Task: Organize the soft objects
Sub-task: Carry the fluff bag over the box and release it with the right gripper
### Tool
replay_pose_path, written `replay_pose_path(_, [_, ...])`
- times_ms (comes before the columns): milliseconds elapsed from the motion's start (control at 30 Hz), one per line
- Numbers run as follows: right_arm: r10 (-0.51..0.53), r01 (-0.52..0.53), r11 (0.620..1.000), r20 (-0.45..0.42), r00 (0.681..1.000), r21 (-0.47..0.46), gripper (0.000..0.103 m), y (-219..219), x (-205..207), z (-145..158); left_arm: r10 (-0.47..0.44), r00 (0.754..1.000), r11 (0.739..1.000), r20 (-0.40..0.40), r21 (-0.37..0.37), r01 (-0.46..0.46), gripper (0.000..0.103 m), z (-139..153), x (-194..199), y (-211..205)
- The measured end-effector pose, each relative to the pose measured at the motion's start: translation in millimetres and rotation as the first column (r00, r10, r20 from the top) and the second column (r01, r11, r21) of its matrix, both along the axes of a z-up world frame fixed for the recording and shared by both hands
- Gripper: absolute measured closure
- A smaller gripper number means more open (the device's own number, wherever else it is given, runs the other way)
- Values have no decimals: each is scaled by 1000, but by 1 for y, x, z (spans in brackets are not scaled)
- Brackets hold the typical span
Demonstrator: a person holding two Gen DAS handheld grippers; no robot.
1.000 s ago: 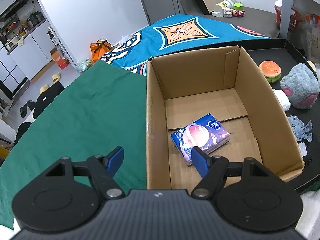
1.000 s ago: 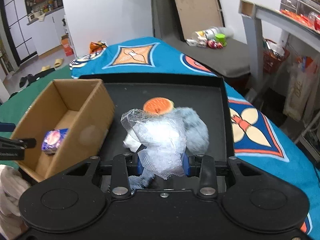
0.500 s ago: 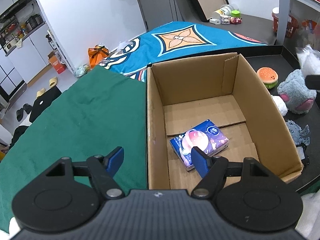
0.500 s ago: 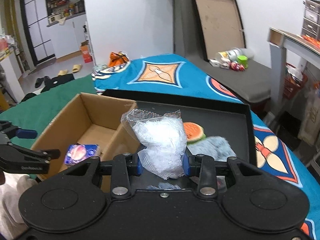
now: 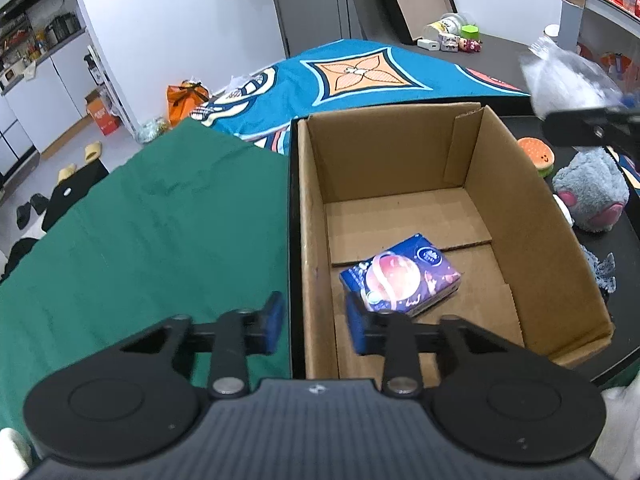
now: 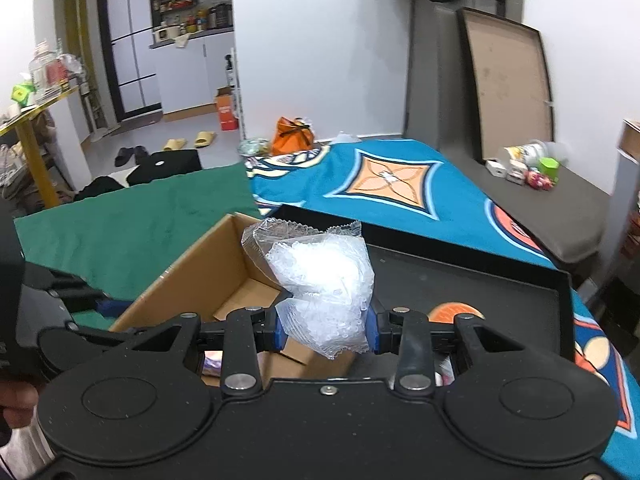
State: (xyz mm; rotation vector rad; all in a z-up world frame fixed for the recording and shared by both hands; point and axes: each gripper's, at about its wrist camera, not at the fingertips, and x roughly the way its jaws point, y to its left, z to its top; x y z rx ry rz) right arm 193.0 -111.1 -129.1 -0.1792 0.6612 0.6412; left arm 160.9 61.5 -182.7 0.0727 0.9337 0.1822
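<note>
My right gripper [image 6: 326, 330] is shut on a clear plastic bag of white filling [image 6: 320, 276] and holds it in the air above the right wall of an open cardboard box [image 6: 208, 276]. In the left wrist view the bag [image 5: 568, 76] shows at the upper right, above the box [image 5: 532, 216]. A blue tissue pack [image 5: 400, 276] lies on the box floor. My left gripper [image 5: 314, 324] is open, one finger on each side of the box's left wall near its front corner.
The box stands in a black tray [image 6: 500, 292]. Right of the box lie a burger toy [image 5: 536, 156], a grey plush [image 5: 592, 196] and a small blue-grey knit piece [image 5: 604, 272]. A green cloth [image 5: 140, 240] covers the surface to the left.
My right gripper has risen and swung left with the bag, from over the tray's toys to above the box's right wall. My left gripper's jaws have narrowed around the box's left wall.
</note>
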Motion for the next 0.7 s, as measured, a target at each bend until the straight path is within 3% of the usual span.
replay_pose_path(67, [17,-17,1000,-2,1000,2,68,8,0,0,-10,1000,1000,3,-15,10,93,-1,-1,3])
replay_pose_path(367, [82,-82,997,-9,997,10,67,39,-3,1,-40,999,998,24,-48,41,94,2,-8,12])
replay_pose_path(533, [86,-85,995,-30,996,51,57,50,0,2,-34,999,998,-10,-44,33,94,-1,-5,12])
replay_pose_path(700, [62,-58,997,-65,996,49,56,41,-2,-2,-36,999,999,-18,-41,35,91,0,-8,10])
